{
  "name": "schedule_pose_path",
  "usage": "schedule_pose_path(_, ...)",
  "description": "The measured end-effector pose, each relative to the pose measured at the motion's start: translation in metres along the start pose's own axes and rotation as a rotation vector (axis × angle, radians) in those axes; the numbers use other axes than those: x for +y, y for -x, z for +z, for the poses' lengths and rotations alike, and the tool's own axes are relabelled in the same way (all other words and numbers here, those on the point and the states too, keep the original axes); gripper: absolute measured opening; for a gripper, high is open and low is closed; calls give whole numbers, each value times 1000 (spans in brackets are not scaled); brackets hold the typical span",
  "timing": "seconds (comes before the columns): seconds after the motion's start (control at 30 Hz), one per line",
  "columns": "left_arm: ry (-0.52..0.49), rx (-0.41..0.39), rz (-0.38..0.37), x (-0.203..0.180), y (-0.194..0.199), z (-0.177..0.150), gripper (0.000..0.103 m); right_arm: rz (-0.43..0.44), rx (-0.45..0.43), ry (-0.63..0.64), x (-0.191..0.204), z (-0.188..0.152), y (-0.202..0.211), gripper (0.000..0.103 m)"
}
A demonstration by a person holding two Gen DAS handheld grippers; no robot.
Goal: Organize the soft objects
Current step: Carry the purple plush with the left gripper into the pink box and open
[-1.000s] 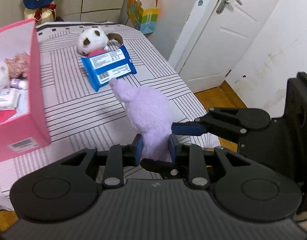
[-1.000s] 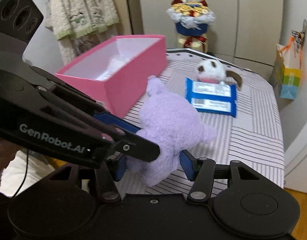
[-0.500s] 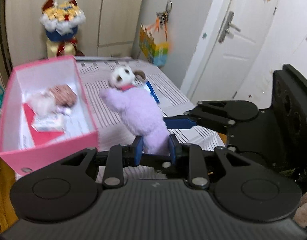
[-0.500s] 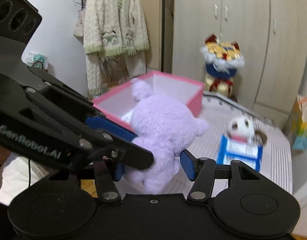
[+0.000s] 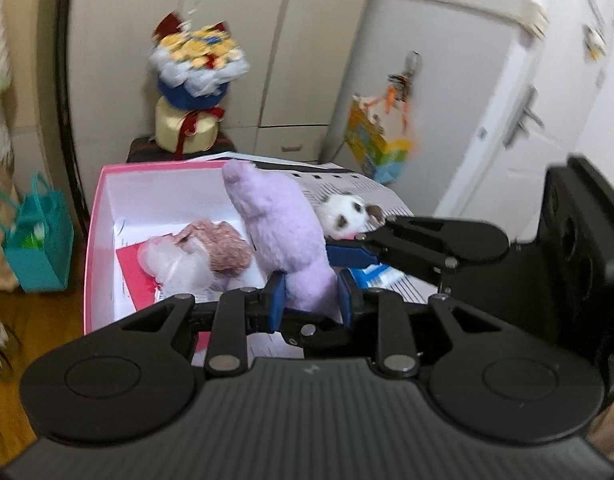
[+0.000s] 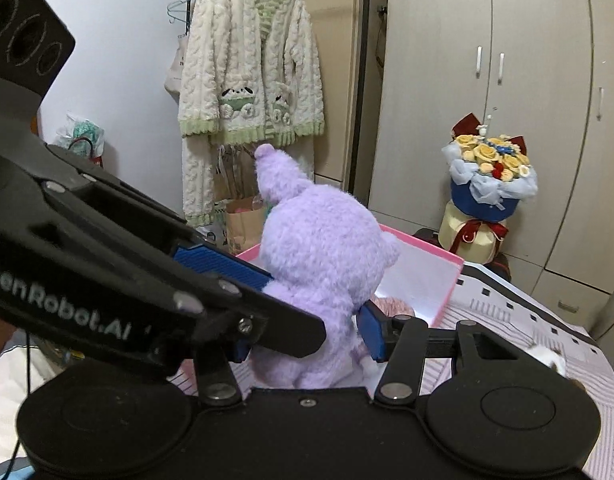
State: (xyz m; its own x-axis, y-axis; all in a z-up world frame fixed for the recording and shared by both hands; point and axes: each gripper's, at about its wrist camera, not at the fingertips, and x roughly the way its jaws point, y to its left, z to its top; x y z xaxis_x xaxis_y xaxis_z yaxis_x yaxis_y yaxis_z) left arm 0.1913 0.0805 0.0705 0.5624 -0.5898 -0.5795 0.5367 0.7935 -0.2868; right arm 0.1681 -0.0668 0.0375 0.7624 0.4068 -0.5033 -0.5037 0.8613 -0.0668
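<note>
Above pink box [image 5: 92, 240]: both hand-held grippers [image 5: 310, 300] [image 6: 307, 334] clamping upright purple plush [image 5: 285, 236].

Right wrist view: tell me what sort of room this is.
Most likely a bedroom: a fluffy cardigan on a hanger, tall wardrobe doors, and a striped bedsheet under the pink box.

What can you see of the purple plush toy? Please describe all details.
The purple plush toy is a fluffy, pale lilac animal of soft pile fabric, with one long ear pointing up. It is seen from behind, so its face is hidden. It is held upright in the air by its lower body: the left gripper and the right gripper are both shut on it, blue pads pressing its sides. It is above the near edge of the pink box, not yet inside.
</note>
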Motion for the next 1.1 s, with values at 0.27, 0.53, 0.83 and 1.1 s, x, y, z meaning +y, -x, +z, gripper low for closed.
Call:
schedule_pose_path(0.27, 113, 31, 15, 48, -45, 3, 25, 63, 101, -63, -22, 1, -67, 56)
schedule_pose_path(0.53, 194, 47, 24, 82, -80, 3, 25, 42, 215, 13, -23, 7, -114, 55)
schedule_pose_path(0.83, 273, 96, 138, 104, -95, -8, 26, 52, 281, 37, -24, 4, -133, 57)
schedule_pose_path(1.1, 156, 72, 224, 77, -53, -13, 41, 77, 201, -8, -17, -2, -82, 64)
